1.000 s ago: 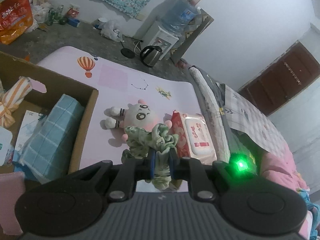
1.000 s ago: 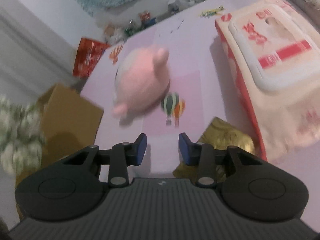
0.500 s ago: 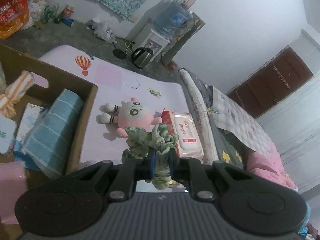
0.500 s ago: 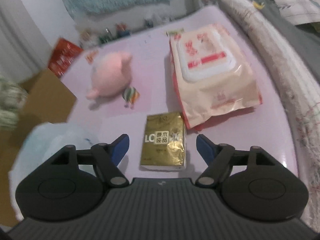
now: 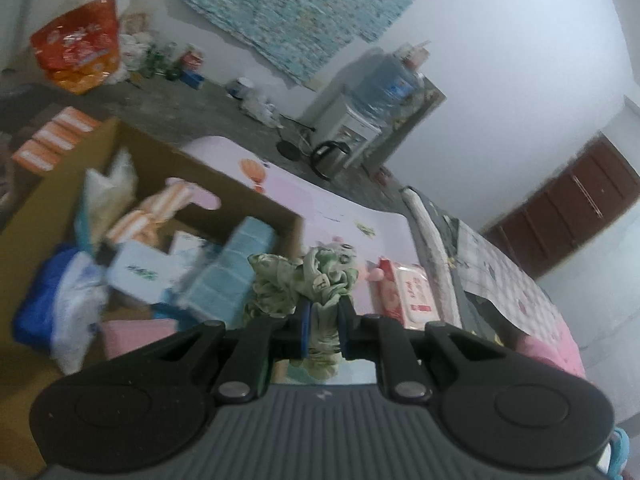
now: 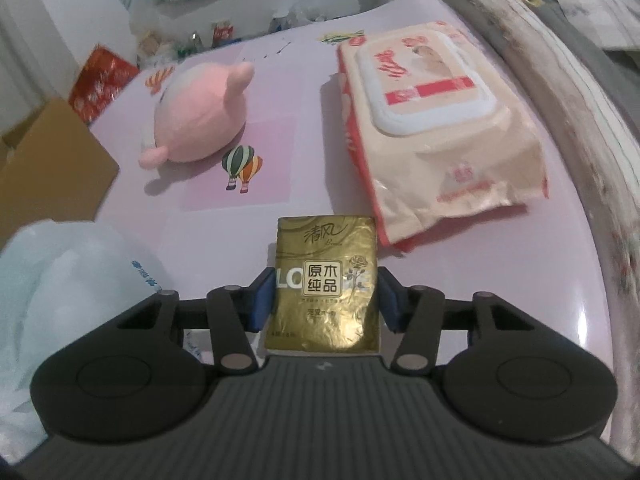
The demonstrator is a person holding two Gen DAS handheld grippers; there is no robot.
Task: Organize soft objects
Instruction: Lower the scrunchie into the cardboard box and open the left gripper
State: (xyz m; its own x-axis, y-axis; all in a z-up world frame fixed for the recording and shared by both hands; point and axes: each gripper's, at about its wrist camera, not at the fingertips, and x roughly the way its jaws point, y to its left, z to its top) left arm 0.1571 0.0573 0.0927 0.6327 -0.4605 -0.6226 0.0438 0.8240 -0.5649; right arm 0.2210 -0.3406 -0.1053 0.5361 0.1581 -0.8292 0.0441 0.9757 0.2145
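pale pink bedding (image 6: 260, 92) printed with hot-air balloons filled the right wrist view, with a pink plush toy (image 6: 196, 116) at upper left and a peach pack of wet wipes (image 6: 436, 120) at upper right. low in the centre, the right gripper (image 6: 326, 300) straddled a gold pocket tissue pack (image 6: 326, 284); its jaws had just been closing, with the pack between them, the blue pads at its edges (whether they pressed yet, i could not tell). the pack's label read 清风 and 原木纯品. a likely next move was to finish the squeeze and lift it clear.

in the left wrist view the left gripper (image 5: 323, 326) was clamped on a green floral scrunchie (image 5: 300, 284) at frame centre, beside the cardboard box (image 5: 36, 208) at left that already held a blue checked cloth (image 5: 224, 272) and tissue packs. judging by this, the step in hand was carrying the scrunchie to the box; next it would need to hang over the opening before release. writing on the boxed packs was too blurred to read.
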